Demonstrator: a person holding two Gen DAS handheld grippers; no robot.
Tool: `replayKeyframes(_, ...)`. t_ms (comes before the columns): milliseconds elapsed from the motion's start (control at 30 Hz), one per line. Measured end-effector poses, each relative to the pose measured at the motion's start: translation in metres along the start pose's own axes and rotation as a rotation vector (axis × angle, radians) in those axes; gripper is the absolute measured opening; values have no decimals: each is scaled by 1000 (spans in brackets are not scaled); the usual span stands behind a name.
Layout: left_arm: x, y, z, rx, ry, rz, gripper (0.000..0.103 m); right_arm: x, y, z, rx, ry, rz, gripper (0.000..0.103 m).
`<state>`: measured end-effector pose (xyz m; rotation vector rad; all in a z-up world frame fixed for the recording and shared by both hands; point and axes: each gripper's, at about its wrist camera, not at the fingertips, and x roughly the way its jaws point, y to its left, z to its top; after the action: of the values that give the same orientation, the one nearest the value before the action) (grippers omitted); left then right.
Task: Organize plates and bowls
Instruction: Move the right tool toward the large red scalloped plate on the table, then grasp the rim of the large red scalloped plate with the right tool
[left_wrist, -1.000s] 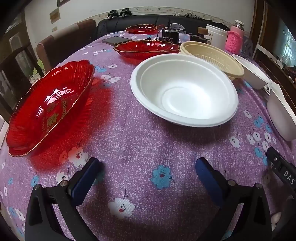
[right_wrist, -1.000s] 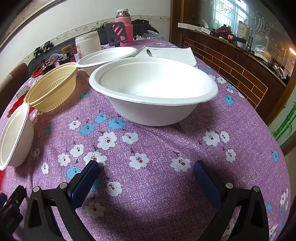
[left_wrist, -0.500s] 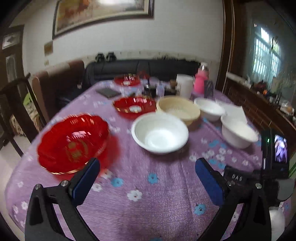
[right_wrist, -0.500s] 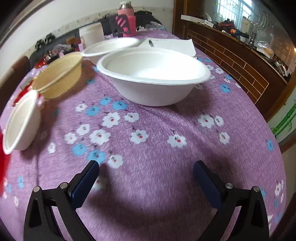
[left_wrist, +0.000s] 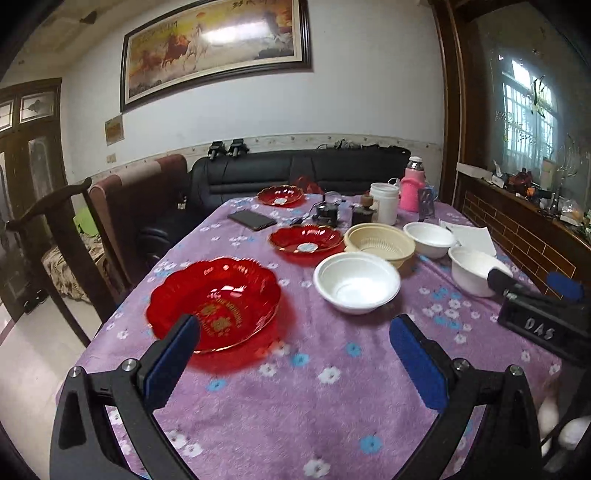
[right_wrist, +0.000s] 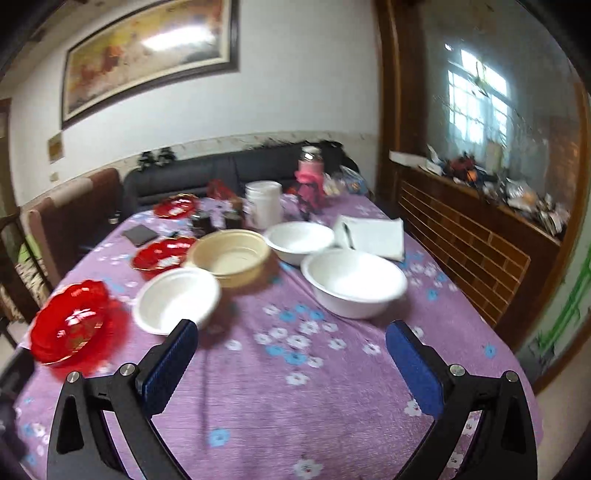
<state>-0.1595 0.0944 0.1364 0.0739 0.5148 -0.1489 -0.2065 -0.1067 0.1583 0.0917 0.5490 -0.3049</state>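
On the purple floral table (left_wrist: 295, 398) stand three red glass plates: a near one (left_wrist: 214, 302) (right_wrist: 72, 319), a middle one (left_wrist: 306, 239) (right_wrist: 162, 254) and a far one (left_wrist: 280, 195) (right_wrist: 176, 206). Three white bowls (left_wrist: 356, 282) (left_wrist: 430, 238) (left_wrist: 476, 269) and a beige basket bowl (left_wrist: 380, 243) (right_wrist: 229, 256) stand to the right. In the right wrist view the white bowls are at centre left (right_wrist: 177, 299), far (right_wrist: 299, 240) and right (right_wrist: 354, 282). My left gripper (left_wrist: 291, 354) is open, raised above the near edge. My right gripper (right_wrist: 290, 356) is open and empty; it also shows in the left wrist view (left_wrist: 532, 286).
A white tub (left_wrist: 384, 203), a pink bottle (left_wrist: 412, 188), a phone (left_wrist: 252, 219), small jars and papers (right_wrist: 371, 236) sit at the table's far end. Chairs (left_wrist: 55, 229) stand on the left, a black sofa (left_wrist: 295, 170) behind, a wooden counter (right_wrist: 480, 236) on the right.
Both grippers have risen and pulled back from the table, so the views went from close on the bowls to the whole table. Both stayed open. No dish moved.
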Motion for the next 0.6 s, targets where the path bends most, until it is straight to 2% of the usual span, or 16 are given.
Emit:
replayKeyframes(133, -6, 19, -5, -33, 4, 41, 103, -8, 25, -2, -44, 13, 56, 102)
replayKeyframes(333, -1, 58, -7, -99, 25, 82, 103, 3, 68, -9, -74, 82, 205, 102)
replayKeyframes(600, 27, 135, -12, -190, 90, 179, 103, 27, 141, -19, -139, 180, 380, 103)
